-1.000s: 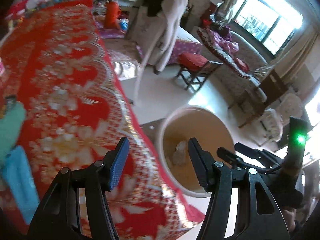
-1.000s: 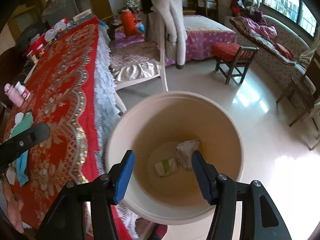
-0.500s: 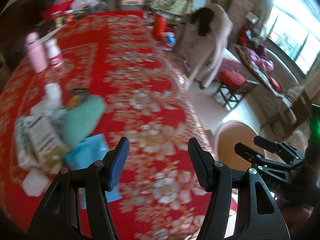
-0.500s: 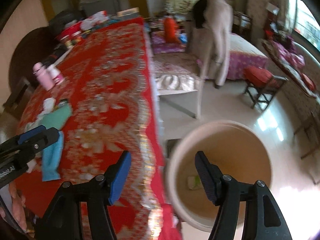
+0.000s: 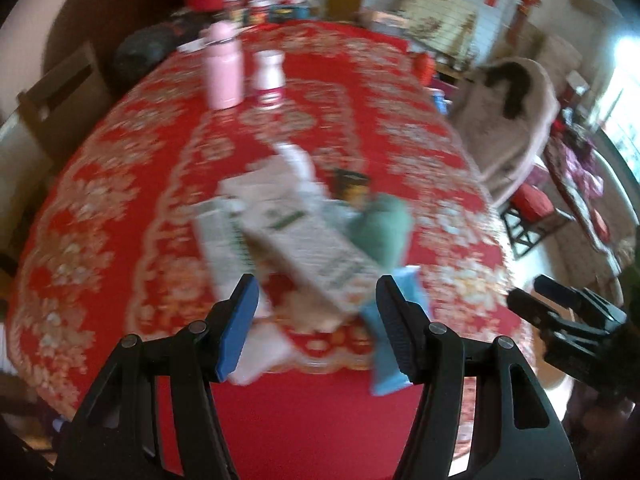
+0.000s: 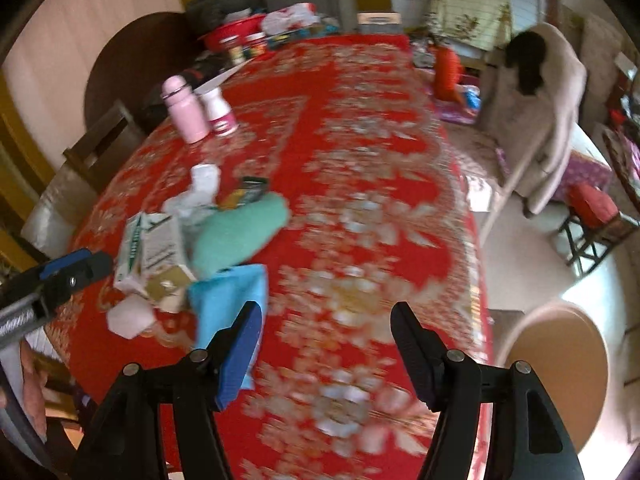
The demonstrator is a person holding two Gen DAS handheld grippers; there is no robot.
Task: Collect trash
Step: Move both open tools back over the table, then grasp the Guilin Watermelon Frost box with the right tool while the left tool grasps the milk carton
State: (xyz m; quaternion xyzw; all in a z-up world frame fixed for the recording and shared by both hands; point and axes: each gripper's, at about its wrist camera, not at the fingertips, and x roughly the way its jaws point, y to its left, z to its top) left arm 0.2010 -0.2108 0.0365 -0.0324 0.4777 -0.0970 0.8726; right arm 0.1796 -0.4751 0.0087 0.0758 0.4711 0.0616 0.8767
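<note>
A pile of trash lies on the red tablecloth (image 5: 120,184): a white and green carton (image 5: 304,248), a second flat carton (image 5: 220,244), a teal bundle (image 5: 384,228), a blue wrapper (image 5: 384,364), crumpled white paper (image 5: 292,164) and a dark packet (image 5: 352,184). My left gripper (image 5: 316,320) is open and empty just in front of the carton. My right gripper (image 6: 326,344) is open and empty over the cloth, right of the pile (image 6: 160,248). The beige trash bucket (image 6: 556,356) stands on the floor at the right.
A pink bottle (image 5: 222,68) and a white bottle (image 5: 270,76) stand further back on the table. A red bowl (image 6: 236,30) and jars sit at the far end. A chair with a draped coat (image 6: 536,120) and a red stool (image 6: 592,208) stand on the floor.
Both grippers have swung left from above the bucket to the table. The left one now faces the trash pile; the bucket has slid to the right edge of the right view.
</note>
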